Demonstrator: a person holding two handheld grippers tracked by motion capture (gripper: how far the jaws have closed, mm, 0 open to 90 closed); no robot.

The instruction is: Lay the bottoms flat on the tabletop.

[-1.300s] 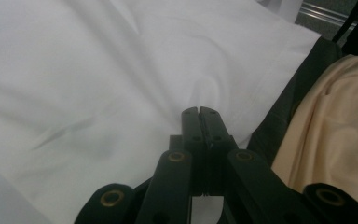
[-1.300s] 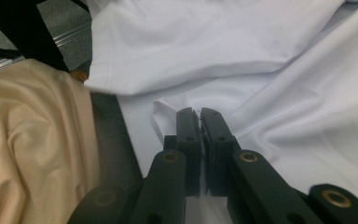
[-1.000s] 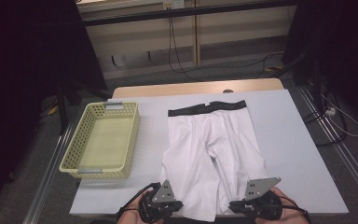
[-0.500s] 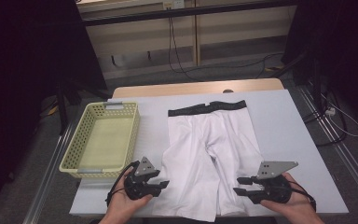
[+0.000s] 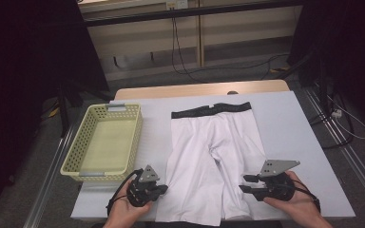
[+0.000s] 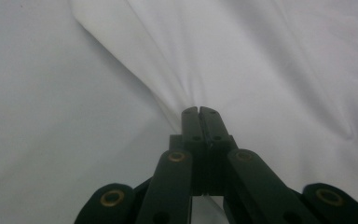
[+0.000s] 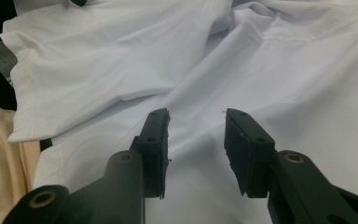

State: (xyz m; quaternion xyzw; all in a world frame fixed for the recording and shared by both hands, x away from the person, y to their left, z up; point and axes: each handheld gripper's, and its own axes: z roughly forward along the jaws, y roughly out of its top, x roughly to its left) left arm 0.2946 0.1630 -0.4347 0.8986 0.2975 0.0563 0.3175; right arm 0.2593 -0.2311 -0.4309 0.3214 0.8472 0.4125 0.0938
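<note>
White shorts (image 5: 214, 156): my left gripper (image 6: 199, 113) pinches their edge, my right gripper (image 7: 196, 122) gapes; a lopsided pull could bunch them.

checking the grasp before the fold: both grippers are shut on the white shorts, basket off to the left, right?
Not quite. The left gripper is shut on the white shorts, but the right gripper is open above the fabric, as the right gripper view shows. The basket does lie to the left.
</note>
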